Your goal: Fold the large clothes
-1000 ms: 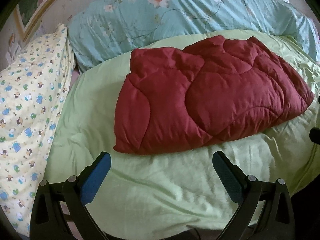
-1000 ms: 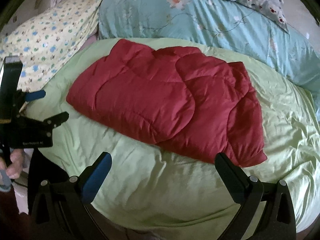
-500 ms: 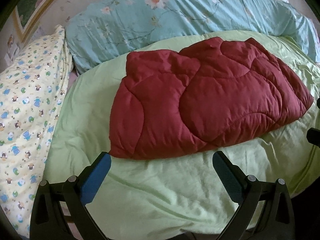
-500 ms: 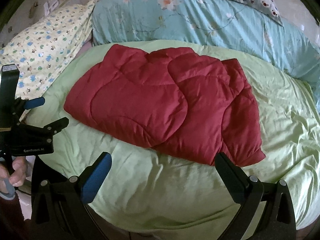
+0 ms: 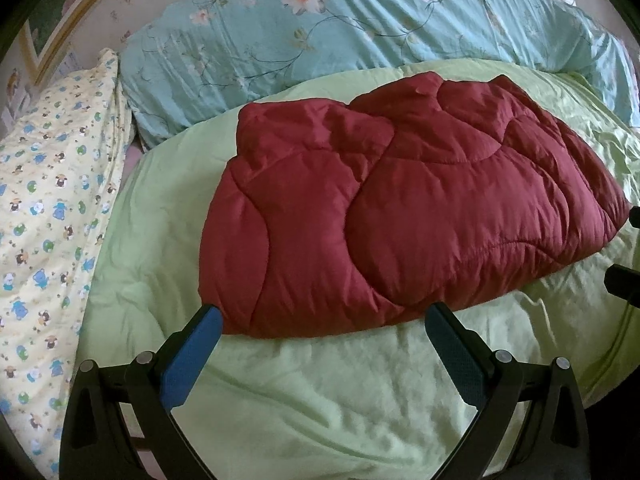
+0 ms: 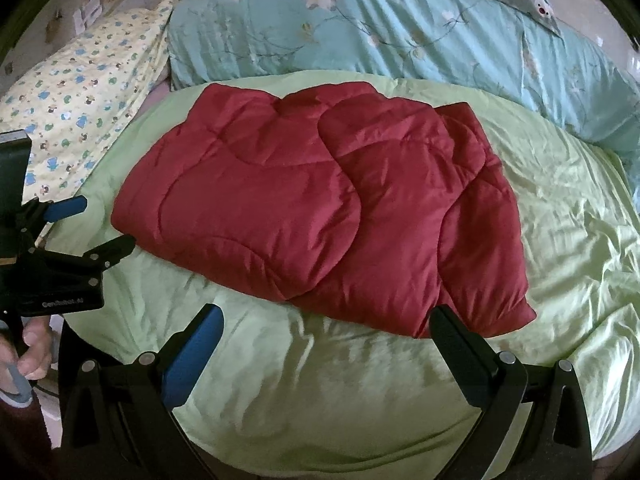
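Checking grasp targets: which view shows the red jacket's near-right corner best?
Right wrist view: the red quilted jacket shows that corner whole, just beyond the right hand-held gripper. Left wrist view pushes it to the distorted right edge.

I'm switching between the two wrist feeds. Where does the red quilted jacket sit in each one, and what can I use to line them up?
Left wrist: red quilted jacket fills the centre and right, its near edge just past the open left gripper.
Right wrist: the jacket lies centre, its near right corner by the open right gripper.
Shared landmark: the teal floral duvet bunched behind the jacket.
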`<state>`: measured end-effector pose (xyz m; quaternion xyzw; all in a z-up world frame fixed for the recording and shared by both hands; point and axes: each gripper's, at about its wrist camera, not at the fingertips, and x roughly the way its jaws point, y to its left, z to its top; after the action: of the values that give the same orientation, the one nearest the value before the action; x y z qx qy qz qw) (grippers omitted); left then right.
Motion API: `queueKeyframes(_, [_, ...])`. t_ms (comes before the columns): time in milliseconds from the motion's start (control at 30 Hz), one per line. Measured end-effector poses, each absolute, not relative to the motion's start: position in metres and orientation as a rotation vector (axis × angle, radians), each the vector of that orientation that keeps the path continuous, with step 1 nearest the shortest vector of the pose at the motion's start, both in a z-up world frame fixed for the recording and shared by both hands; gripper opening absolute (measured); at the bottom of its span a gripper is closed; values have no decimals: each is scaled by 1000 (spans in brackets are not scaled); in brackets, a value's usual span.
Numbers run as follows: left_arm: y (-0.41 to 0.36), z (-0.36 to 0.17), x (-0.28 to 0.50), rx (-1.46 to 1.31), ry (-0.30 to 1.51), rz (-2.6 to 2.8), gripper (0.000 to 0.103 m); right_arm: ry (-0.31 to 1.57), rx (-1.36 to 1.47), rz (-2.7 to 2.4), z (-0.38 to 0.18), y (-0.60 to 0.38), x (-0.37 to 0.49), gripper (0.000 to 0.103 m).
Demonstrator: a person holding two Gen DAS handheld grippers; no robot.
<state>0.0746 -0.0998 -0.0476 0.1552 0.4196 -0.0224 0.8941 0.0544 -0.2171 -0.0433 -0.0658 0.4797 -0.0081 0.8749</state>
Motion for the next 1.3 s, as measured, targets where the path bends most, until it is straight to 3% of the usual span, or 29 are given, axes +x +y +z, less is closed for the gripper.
queueKeyframes(1300, [-98,-49,83,314,869,-43,103,1007,-161,-31,-43,-218,64,103])
